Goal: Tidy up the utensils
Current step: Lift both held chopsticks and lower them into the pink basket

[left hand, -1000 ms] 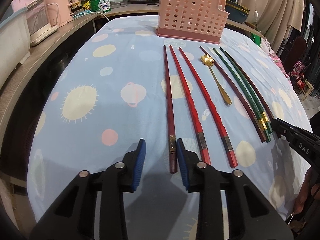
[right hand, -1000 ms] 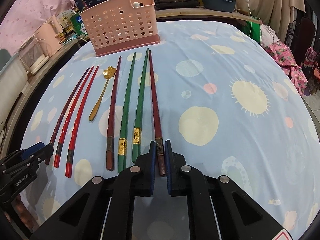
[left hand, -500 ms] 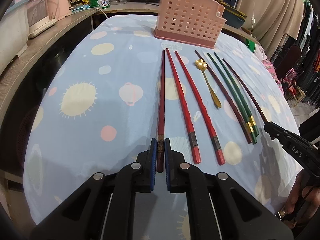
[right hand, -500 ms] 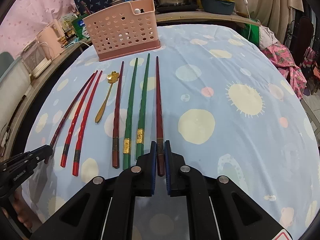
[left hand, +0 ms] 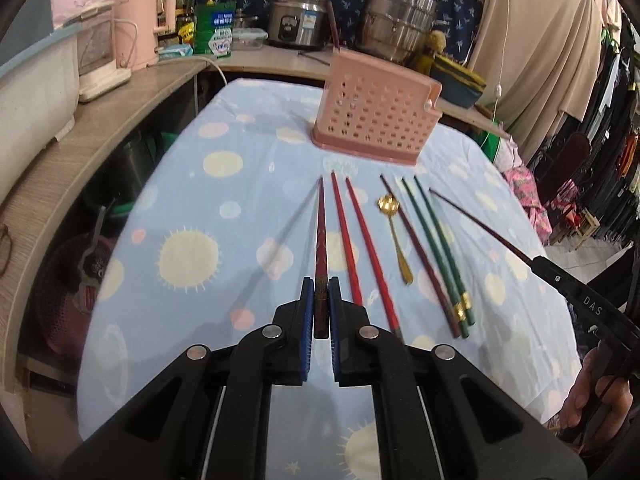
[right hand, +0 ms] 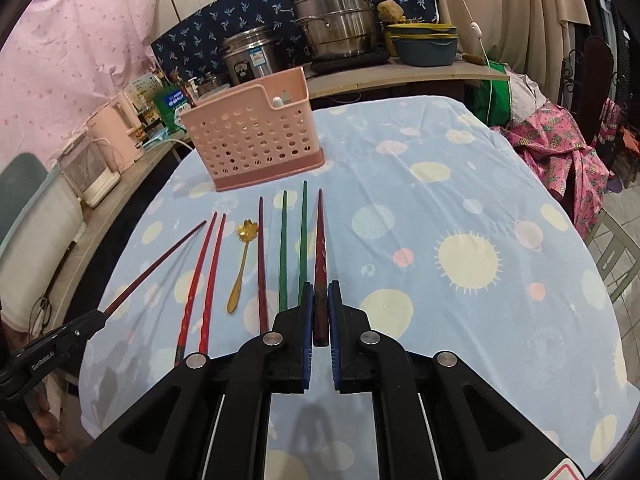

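Gripping one dark red chopstick in each gripper, you are holding both raised off the table.

Your left gripper (left hand: 319,300) is clamping the leftmost chopstick (left hand: 320,236); your right gripper (right hand: 319,304) is pinching the rightmost chopstick (right hand: 320,248); the pink holder (left hand: 374,120) is standing beyond.

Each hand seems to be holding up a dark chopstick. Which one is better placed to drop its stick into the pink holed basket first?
Probably the left gripper: its dark red chopstick points nearly at the pink perforated plastic basket. From the right gripper, whose dark red chopstick is also lifted, the basket sits off to the left.
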`<state>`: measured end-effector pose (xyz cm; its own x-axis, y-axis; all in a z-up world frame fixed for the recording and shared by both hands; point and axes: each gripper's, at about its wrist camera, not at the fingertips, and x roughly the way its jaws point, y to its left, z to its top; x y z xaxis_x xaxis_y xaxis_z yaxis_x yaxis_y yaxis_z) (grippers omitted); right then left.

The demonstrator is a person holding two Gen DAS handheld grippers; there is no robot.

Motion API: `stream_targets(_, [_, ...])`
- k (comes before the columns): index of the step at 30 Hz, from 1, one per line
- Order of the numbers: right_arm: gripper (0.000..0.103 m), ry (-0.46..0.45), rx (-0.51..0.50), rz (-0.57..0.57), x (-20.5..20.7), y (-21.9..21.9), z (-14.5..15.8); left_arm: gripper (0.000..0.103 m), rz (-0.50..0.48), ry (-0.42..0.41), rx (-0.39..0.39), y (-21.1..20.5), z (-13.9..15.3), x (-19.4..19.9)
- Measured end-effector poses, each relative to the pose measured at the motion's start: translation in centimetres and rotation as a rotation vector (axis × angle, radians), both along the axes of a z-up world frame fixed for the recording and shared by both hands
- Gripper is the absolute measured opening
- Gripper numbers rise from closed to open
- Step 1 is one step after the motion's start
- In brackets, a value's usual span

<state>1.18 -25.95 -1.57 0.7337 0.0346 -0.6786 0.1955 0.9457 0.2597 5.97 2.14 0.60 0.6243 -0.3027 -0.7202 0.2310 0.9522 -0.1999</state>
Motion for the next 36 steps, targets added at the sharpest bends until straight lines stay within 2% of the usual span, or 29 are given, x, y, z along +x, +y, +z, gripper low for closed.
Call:
stream_targets(12, [0.007,-0.11,0.053,-0.064,0.7,-3.0,5.4,0.007,0.042,-0.156,-0.06,1.1,6.9,2.3])
stream_targets(21, [0.007,-0.188,0.1,-0.066,1.3,-4.1,9.2,0.007,0.063,-0.28,-0.062,1.1,11.4,4.0])
stream_targets(30, [0.007,-0.288,0.062,-0.072,2.9,-4.2,12.9,0.007,0.067,-0.384,-0.071,0.3,15.7,6.5])
stream_targets(36, [0.007,-0.402,0.063,-0.095,5.0,-4.7,16.1,0.007,0.068,-0.475,-0.081,-1.1,19.1,8.6])
